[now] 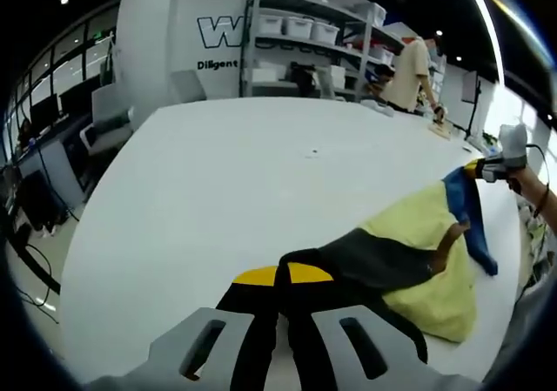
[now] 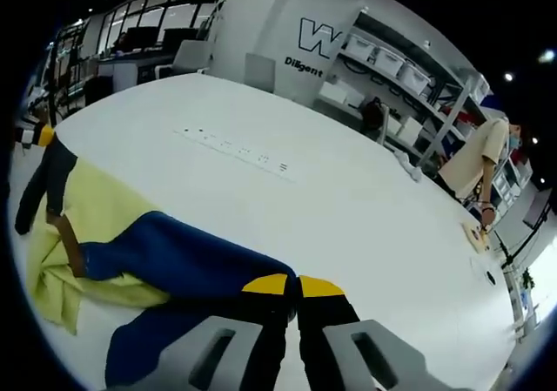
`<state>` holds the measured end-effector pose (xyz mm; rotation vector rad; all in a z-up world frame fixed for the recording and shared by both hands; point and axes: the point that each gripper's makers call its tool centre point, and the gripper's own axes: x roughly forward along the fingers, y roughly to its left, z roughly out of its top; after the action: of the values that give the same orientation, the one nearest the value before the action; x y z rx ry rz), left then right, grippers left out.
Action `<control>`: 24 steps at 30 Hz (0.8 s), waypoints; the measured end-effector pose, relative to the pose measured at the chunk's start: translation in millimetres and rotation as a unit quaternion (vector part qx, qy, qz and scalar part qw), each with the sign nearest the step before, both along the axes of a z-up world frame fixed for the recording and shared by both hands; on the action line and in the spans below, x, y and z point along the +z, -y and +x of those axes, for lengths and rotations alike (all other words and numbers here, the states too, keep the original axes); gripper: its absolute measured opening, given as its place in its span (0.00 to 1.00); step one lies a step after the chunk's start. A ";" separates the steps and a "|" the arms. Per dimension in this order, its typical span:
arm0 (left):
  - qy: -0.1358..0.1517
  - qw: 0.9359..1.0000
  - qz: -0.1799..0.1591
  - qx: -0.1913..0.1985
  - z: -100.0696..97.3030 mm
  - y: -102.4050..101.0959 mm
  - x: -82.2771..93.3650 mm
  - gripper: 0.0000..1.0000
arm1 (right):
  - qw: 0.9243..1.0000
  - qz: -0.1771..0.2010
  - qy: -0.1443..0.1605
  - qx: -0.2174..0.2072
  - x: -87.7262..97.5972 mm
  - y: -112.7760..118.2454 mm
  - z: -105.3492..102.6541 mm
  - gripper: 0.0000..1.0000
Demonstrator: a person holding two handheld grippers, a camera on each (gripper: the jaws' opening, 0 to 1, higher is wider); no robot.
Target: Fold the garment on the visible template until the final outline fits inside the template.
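Meanwhile, the garment (image 1: 418, 260), yellow with black and blue sleeves, lies stretched across the white table (image 1: 261, 173). The left gripper (image 1: 280, 343) has its jaws closed on the black sleeve's yellow cuff, and the right gripper (image 2: 291, 339) has its jaws closed on the blue sleeve's cuff. A person (image 1: 409, 73) stands by the shelves (image 1: 305, 47).
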<state>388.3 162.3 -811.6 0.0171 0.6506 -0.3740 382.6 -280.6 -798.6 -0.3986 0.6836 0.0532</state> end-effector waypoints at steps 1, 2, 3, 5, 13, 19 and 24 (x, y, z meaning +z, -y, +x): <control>-0.004 1.000 0.001 0.001 1.4 -0.8 -3.3 0.00 | 1.000 -0.001 -0.007 0.000 -4.9 1.0 1.4 0.00; -0.005 1.000 0.001 0.001 1.9 -1.1 -4.4 0.00 | 1.000 -0.002 -0.008 0.000 -6.8 1.4 1.9 0.00; -0.008 1.000 0.002 0.003 3.3 -1.7 -7.5 0.00 | 1.000 -0.002 -0.014 0.002 -11.4 1.6 3.2 0.00; -0.012 1.000 0.003 0.003 4.9 -2.3 -11.6 0.00 | 1.000 -0.002 -0.022 0.003 -17.8 2.2 4.4 0.00; -0.024 1.000 0.017 0.006 8.4 -4.7 -27.3 0.00 | 0.999 0.000 -0.042 0.006 -36.9 9.1 8.9 0.00; -0.020 1.000 0.021 0.013 13.5 -4.3 -31.3 0.00 | 0.999 0.013 -0.048 0.002 -44.8 13.7 10.9 0.00; -0.011 1.000 0.020 0.019 18.0 -3.8 -30.1 0.00 | 0.999 0.032 -0.043 0.004 -49.4 15.6 13.3 0.00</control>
<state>406.2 166.1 -841.8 0.0384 0.6785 -0.3249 395.9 -296.1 -848.0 -0.3398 0.7627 0.0995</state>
